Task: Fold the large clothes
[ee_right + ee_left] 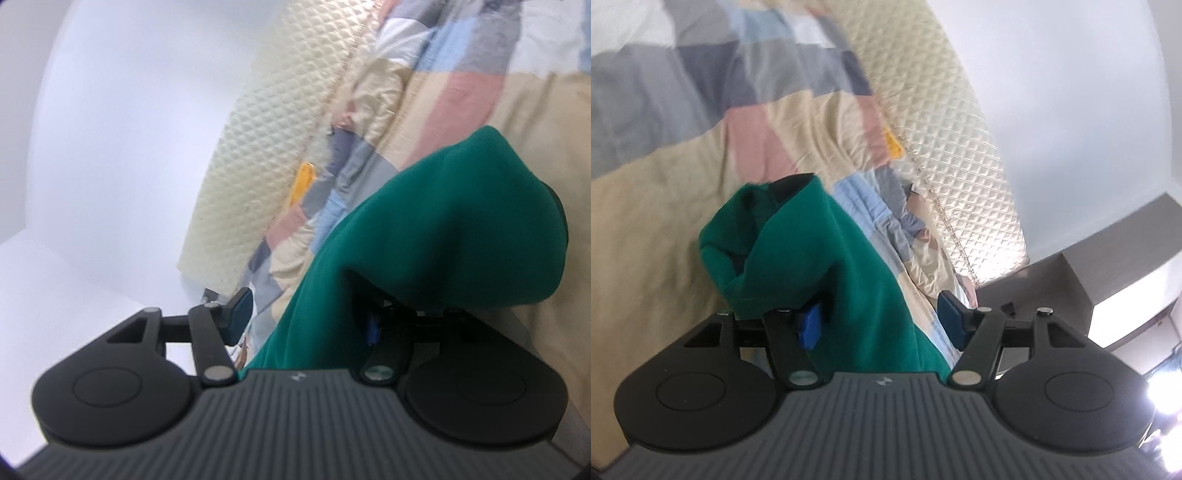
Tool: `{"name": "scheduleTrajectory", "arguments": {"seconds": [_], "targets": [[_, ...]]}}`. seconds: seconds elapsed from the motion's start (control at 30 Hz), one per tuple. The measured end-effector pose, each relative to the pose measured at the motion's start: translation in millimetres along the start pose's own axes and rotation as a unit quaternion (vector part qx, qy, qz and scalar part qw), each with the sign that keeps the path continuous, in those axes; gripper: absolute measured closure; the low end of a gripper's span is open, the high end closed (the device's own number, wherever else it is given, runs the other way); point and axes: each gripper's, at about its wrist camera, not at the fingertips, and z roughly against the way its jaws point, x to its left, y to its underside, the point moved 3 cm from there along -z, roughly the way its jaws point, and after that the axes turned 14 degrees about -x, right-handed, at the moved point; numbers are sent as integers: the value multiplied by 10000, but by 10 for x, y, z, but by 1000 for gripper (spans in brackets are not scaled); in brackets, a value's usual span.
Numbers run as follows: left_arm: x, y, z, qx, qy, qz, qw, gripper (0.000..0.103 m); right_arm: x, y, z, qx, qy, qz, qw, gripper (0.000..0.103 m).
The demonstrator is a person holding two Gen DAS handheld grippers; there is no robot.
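Observation:
A dark green garment [820,258] lies bunched on a patchwork bed cover [665,206]. In the left wrist view my left gripper [881,323] stands open. The green cloth runs through the gap and lies against the left blue pad [810,328]; the right pad is bare. In the right wrist view the same green garment [443,221] drapes over the right finger of my right gripper [306,321] and mostly hides that finger. This gripper is open too, with its left pad [240,314] clear of the cloth.
A cream quilted headboard [960,147] stands at the far edge of the bed against a white wall [1071,92]. A small yellow item [892,146] lies where the cover meets the headboard. A grey ledge and a bright opening are at the right.

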Motion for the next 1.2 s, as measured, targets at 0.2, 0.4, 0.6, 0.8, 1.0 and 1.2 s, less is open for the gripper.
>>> {"name": "scheduleTrajectory", "arguments": {"seconds": [0.2, 0.4, 0.6, 0.8, 1.0, 1.2], "targets": [[-167, -137, -351, -90, 46, -382, 9992, 35, 163, -87, -309, 6, -74, 365, 9993, 41], [-268, -299, -768, -241, 85, -639, 9976, 35, 235, -207, -713, 31, 7, 584, 9983, 41], [-208, -423, -1251, -472, 80, -894, 9949, 33, 219, -267, -1200, 60, 104, 954, 9954, 41], [27, -412, -1813, -274, -211, -1250, 9916, 33, 80, -231, -1710, 278, 220, 1476, 9884, 41], [226, -266, -2296, 75, -479, -2096, 9766, 33, -94, 48, -2129, 726, 402, 2410, 9670, 44], [399, -102, -2625, 331, -656, -2599, 9628, 33, -180, 346, -2395, 1057, 608, 3430, 9314, 45]]}}
